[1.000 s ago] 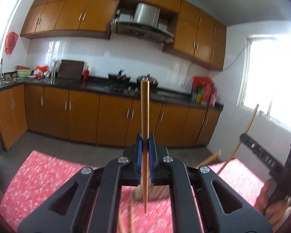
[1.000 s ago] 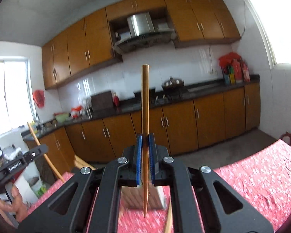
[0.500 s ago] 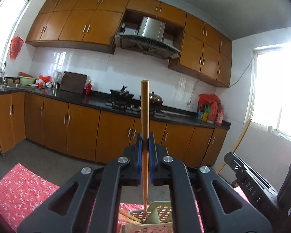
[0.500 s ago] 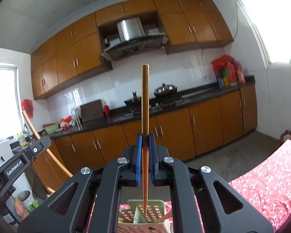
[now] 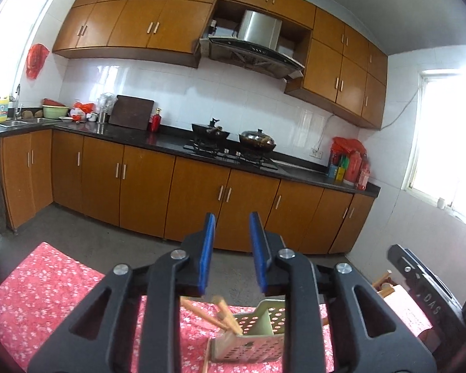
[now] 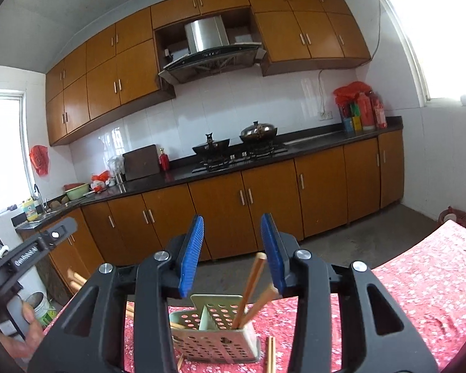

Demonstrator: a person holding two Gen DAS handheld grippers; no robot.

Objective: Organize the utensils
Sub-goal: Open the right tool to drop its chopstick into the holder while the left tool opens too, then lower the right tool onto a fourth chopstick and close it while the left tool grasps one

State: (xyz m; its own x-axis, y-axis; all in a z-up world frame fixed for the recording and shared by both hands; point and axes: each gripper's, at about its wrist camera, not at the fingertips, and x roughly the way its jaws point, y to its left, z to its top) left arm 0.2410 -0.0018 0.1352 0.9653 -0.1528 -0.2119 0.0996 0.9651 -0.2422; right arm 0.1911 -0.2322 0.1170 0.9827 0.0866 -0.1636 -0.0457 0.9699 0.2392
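Both claws are opening, part-way apart, nothing between the pads. Left claw [image 5: 232,255]: blue pads clear of everything, and just below and ahead of its tips sits the perforated holder [image 5: 258,335] with a couple of chopsticks [image 5: 225,312] leaning out toward the claw's left side. Right claw [image 6: 233,255]: same story, gap empty; two chopsticks in the holder [image 6: 251,292] stand tilted directly under it, their tops near the right-hand pad but I judge them not touching, since they sit further forward than the pads. The holder's divider [image 6: 206,317] splits it, and those two sticks are in the compartment on the right claw's right side. More loose chopsticks [image 6: 270,354] lie flat on the bench [image 6: 419,279], just beside the holder's front right corner, below the right claw. Handling call: the sticks look like thin wood or bamboo, so light, stiff and round, hence prone to rolling or pivoting in a flat pad. I'd take them mid-shaft or slightly toward the thick end, squarely across the pads, with a firm pinch. The holder looks like light plastic and could tip or slide on the cloth if a stick is jammed in at an angle, so drop them in near vertical.
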